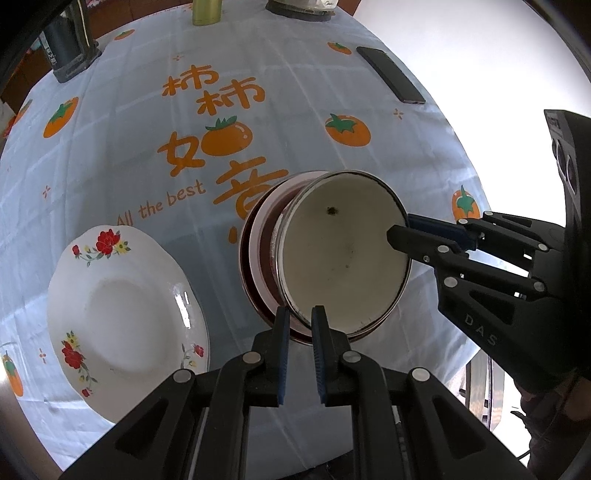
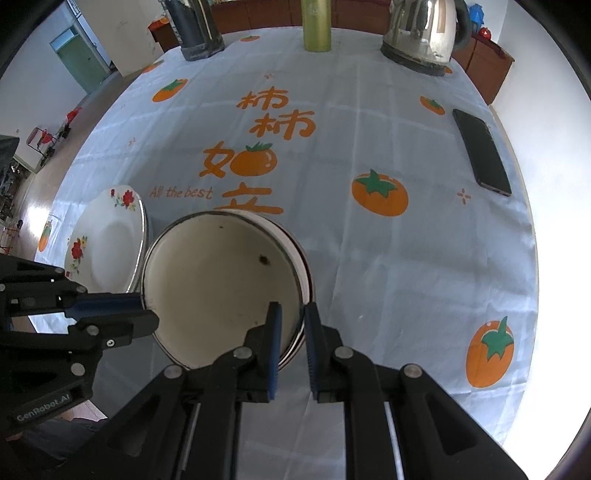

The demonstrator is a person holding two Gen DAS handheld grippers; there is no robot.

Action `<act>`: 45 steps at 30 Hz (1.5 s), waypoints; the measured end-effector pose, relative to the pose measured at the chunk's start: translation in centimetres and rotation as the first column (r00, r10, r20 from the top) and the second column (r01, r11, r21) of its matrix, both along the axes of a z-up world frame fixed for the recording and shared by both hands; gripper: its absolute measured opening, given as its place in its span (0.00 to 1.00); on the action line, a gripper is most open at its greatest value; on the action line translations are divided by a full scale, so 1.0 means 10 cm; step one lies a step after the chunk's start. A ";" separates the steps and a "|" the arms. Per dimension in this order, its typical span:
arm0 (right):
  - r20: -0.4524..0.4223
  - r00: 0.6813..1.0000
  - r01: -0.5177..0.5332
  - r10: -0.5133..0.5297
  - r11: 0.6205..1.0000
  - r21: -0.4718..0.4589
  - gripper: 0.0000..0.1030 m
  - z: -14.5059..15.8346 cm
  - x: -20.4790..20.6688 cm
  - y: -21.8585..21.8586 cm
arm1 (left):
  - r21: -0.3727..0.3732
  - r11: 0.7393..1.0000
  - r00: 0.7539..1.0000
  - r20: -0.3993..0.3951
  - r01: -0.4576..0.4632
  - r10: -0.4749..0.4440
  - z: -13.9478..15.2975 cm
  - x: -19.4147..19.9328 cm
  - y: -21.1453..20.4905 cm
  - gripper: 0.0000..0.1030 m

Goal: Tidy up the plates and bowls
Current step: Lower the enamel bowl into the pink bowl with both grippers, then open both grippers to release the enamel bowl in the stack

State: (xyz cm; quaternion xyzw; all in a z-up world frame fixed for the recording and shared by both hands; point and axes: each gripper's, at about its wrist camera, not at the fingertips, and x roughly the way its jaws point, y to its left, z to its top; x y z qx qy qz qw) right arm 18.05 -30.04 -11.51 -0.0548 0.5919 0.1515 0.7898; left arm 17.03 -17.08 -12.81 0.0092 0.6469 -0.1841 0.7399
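A cream enamel bowl (image 1: 343,251) (image 2: 221,280) with a metal rim sits in the top of a red-and-white bowl (image 1: 258,243) (image 2: 301,258); whether it rests there or hangs just above I cannot tell. My left gripper (image 1: 300,318) (image 2: 147,309) is shut on its near rim in the left wrist view. On the opposite side of the rim, my right gripper (image 2: 293,311) (image 1: 400,227) is shut too. A white plate with red flowers (image 1: 122,310) (image 2: 107,243) lies to the left of the bowls, apart from both grippers.
A dark phone (image 1: 391,74) (image 2: 482,151) lies near the table's right edge. At the far edge stand a steel kettle (image 2: 421,33), a green bottle (image 2: 316,26) (image 1: 207,11) and a dark container (image 2: 195,29) (image 1: 66,44). The persimmon-print cloth (image 2: 369,258) covers the table.
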 end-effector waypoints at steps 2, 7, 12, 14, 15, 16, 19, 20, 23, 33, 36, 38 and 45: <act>-0.002 1.000 0.001 -0.001 1.000 0.000 0.13 -0.01 0.00 0.00 | 0.000 1.000 1.000 -0.002 -0.001 0.001 -0.01 0.00 0.00 0.13; -0.010 1.000 -0.003 0.003 1.000 0.000 0.13 -0.05 0.00 0.00 | -0.003 1.000 1.000 -0.007 -0.004 0.004 -0.02 0.01 0.01 0.13; -0.012 1.000 -0.007 0.007 1.000 -0.004 0.13 -0.05 0.02 0.01 | -0.004 1.000 1.000 -0.003 -0.005 0.005 -0.03 0.01 0.01 0.13; -0.012 1.000 -0.007 0.007 1.000 -0.004 0.13 -0.05 0.02 0.01 | -0.004 1.000 1.000 -0.001 -0.005 0.005 -0.03 0.01 0.02 0.13; -0.012 1.000 -0.008 0.008 1.000 -0.005 0.13 -0.05 0.02 0.01 | -0.003 1.000 1.000 -0.001 -0.006 0.006 -0.03 0.01 0.02 0.13; -0.012 1.000 -0.009 0.009 1.000 -0.005 0.13 -0.05 0.02 0.01 | -0.003 1.000 1.000 0.002 -0.004 0.004 -0.03 0.00 0.02 0.13; -0.010 1.000 -0.017 0.017 1.000 -0.007 0.13 -0.05 0.03 0.02 | -0.008 1.000 1.000 0.001 -0.006 0.006 -0.04 0.00 0.04 0.13; -0.009 1.000 -0.023 0.023 1.000 -0.010 0.13 -0.05 0.04 0.03 | -0.008 1.000 1.000 0.002 -0.004 0.004 -0.04 0.00 0.04 0.13; -0.011 1.000 -0.025 0.025 1.000 -0.012 0.13 -0.05 0.05 0.04 | -0.008 1.000 1.000 0.004 -0.002 0.002 -0.04 0.00 0.04 0.13; -0.009 0.999 -0.046 0.045 0.999 -0.029 0.13 -0.05 0.03 0.07 | -0.009 1.000 1.000 0.009 -0.002 0.002 -0.04 0.00 0.05 0.13; -0.007 0.999 -0.047 0.047 0.999 -0.027 0.13 -0.06 0.04 0.07 | -0.006 1.000 1.000 0.010 -0.002 0.002 -0.04 0.00 0.05 0.13; -0.005 0.999 -0.048 0.048 0.998 -0.027 0.13 -0.06 0.04 0.07 | -0.012 1.000 1.000 0.012 -0.001 0.001 -0.03 -0.01 0.04 0.13; 0.001 0.998 -0.066 0.066 0.998 -0.017 0.21 -0.06 0.01 0.12 | -0.017 1.000 0.999 0.050 0.021 -0.020 0.06 -0.04 -0.01 0.13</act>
